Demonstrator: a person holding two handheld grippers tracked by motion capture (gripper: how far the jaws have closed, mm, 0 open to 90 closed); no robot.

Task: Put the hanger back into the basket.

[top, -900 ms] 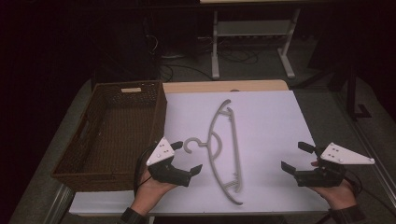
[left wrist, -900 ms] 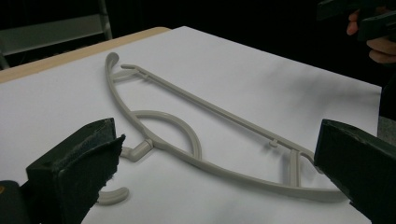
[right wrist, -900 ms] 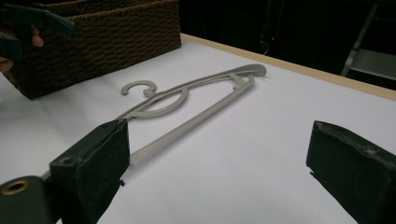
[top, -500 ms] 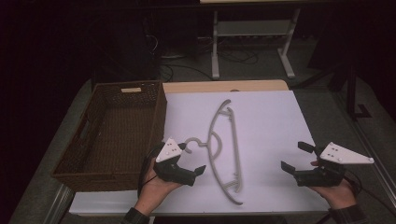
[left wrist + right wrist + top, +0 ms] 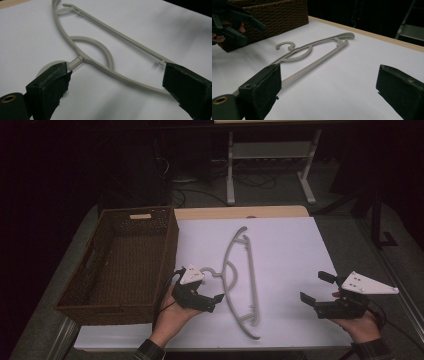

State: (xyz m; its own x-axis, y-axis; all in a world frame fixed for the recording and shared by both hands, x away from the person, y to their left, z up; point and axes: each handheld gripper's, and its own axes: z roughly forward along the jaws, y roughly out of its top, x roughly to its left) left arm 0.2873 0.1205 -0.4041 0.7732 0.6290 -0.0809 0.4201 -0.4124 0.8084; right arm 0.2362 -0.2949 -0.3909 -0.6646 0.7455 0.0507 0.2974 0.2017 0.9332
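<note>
Grey plastic hanger (image 5: 242, 280) is lying flat at the centre of the white worktop (image 5: 290, 250), looking light, stiff and slick. Left claw (image 5: 207, 301) is hovering released beside its hook, probably the best hold being the neck; right claw (image 5: 312, 290) is waiting released at lower right.

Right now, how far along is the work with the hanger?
Nothing looks done yet: the hanger lies flat on the white sheet, and the basket beside it holds nothing. In hand: the left gripper, jaws open, hovers by the hook. The right gripper is open and apart. Gripping and lifting remain.
</note>
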